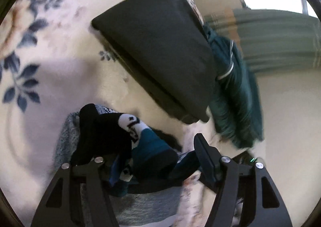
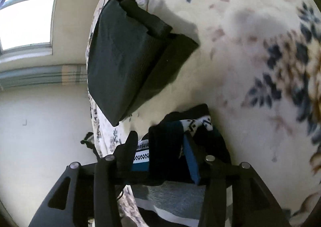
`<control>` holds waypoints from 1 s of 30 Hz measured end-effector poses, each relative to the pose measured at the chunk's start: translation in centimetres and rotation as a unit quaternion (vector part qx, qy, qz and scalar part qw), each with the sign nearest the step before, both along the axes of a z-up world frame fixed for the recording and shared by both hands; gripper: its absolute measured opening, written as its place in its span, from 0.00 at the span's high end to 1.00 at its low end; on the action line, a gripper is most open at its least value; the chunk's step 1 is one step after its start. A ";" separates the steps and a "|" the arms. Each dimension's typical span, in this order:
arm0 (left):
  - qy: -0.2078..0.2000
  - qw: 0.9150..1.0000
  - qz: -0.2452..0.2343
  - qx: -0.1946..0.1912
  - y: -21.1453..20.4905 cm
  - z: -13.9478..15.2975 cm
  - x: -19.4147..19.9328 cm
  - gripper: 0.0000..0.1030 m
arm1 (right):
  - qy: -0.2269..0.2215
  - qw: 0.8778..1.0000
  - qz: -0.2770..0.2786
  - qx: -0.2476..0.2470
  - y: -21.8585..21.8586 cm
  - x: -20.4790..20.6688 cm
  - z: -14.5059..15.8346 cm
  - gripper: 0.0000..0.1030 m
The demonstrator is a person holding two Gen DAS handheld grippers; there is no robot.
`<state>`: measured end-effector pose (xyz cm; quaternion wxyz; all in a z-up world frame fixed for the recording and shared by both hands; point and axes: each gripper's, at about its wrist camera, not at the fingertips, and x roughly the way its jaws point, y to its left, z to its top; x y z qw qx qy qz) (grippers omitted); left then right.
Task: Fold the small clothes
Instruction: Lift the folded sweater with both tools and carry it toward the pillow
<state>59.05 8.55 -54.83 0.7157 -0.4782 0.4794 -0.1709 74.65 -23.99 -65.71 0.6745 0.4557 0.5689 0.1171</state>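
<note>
Nearest us: left hand-held gripper (image 1: 147, 140) fingers apart, straddling the sock bundle (image 1: 120, 132); right hand-held gripper (image 2: 160, 146) fingers apart around the same socks. Grey cloth (image 1: 148, 205) lies beneath. Beyond, folded dark garment (image 2: 128, 56) sits at the bed edge. Floral bedspread (image 2: 250, 46) opens wide to the right; teal cloth (image 1: 234, 94) hangs off the far edge.

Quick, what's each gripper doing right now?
Left gripper: open, tongs straddling the sock pile.
Right gripper: open, also around the sock pile.
</note>
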 end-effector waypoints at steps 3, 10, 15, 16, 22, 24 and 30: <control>0.012 0.994 0.058 -0.091 2.1 -1.3 -0.6 0.35 | -0.012 1.000 0.012 -0.023 -0.1 -0.8 1.1 0.52; 0.013 0.973 0.121 -0.198 3.4 -2.2 -0.7 0.34 | -0.022 0.998 0.027 -0.057 -1.6 -1.8 1.7 0.49; 0.010 0.962 0.172 -0.214 5.5 -0.1 -2.4 0.34 | 0.003 0.998 0.031 -0.052 -2.9 -1.7 0.2 0.49; -0.005 0.970 0.163 -0.180 5.9 1.3 -3.0 0.34 | 0.005 0.998 0.034 -0.054 -3.0 -1.5 0.1 0.49; -0.033 0.992 0.110 0.044 6.9 6.7 -12.9 0.34 | 0.013 0.995 0.091 -0.042 -3.5 -0.8 -0.6 0.36; -0.018 0.991 0.112 0.078 7.2 6.3 -17.5 0.33 | 0.019 0.991 0.130 -0.029 -3.4 -0.5 -1.2 0.30; 0.061 0.988 0.140 -0.014 4.0 -0.3 -27.3 0.20 | 0.055 0.973 0.225 0.012 -2.5 0.3 -4.6 0.13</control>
